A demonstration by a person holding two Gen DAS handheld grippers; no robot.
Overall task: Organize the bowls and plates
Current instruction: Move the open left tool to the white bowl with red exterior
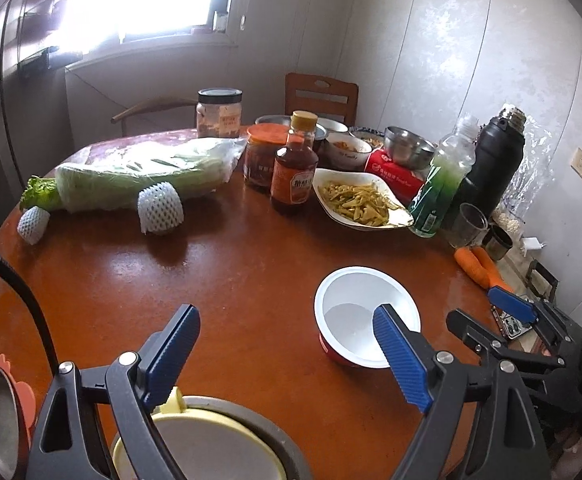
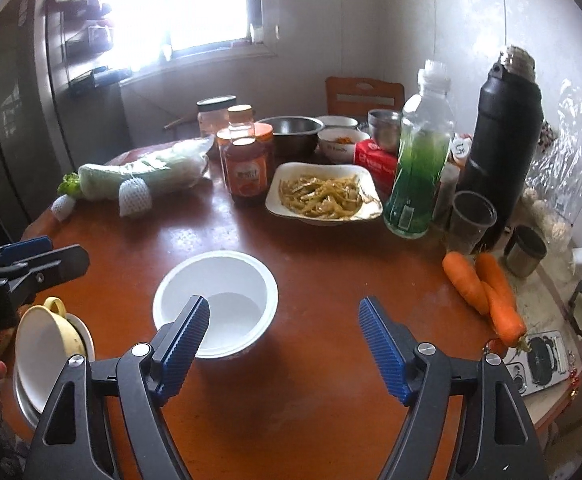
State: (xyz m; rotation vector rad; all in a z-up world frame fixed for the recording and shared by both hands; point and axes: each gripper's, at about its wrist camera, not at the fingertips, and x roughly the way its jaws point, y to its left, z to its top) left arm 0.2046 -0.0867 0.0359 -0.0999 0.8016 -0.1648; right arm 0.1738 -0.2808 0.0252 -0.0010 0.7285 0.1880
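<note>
The right gripper [image 2: 283,344] is spread wide, nothing held — the white bowl [image 2: 215,304] sits just ahead, slightly left, nearer it. The left gripper [image 1: 287,356] is also gaping, empty.

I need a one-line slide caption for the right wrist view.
Open right gripper above a round wooden table, empty white bowl just ahead, carrots at right.

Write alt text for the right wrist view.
An open right gripper hovers over a brown table, just short of an empty white bowl. Behind stand a plate of food, bottles and two carrots.
</note>
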